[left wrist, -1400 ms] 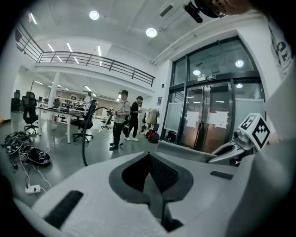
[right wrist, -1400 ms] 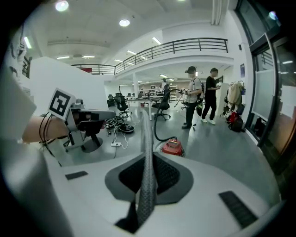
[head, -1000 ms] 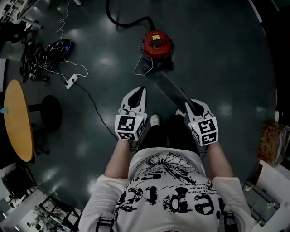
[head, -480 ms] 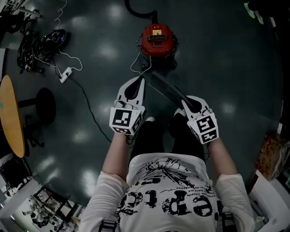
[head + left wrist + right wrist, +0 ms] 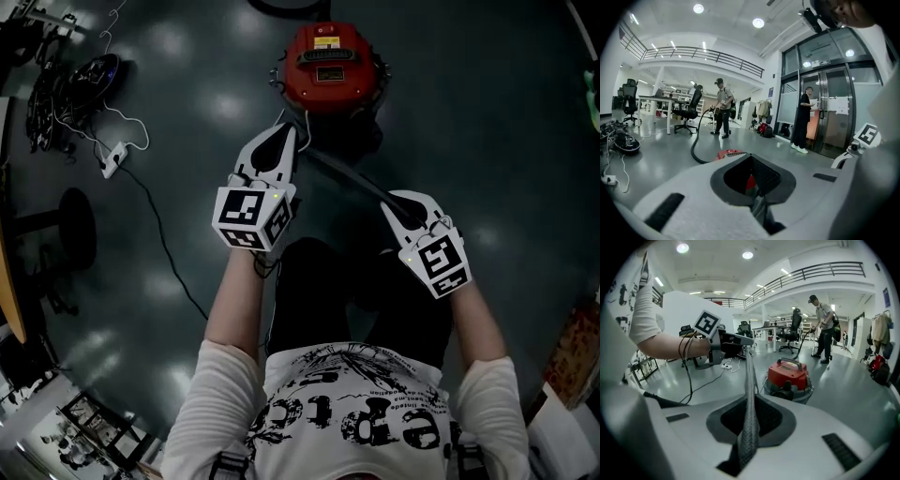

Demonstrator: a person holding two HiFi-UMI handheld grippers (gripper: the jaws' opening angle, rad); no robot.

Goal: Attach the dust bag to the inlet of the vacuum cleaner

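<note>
Dust bag (image 5: 342, 172), seen edge-on, faces hidden, pinched by left hand-held gripper (image 5: 284, 132) and right hand-held gripper (image 5: 393, 200)

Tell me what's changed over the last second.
The left gripper and right gripper have dropped toward the red vacuum cleaner, which looks larger and nearer in the head view, bringing the dust bag close to it. Unchanged: both stay shut on the dust bag, stretched between them; nothing was let go.

Black lettering on the shirt (image 5: 349, 414), upside down, perhaps "eptc"; vacuum cleaner (image 5: 328, 70) label illegible
</note>
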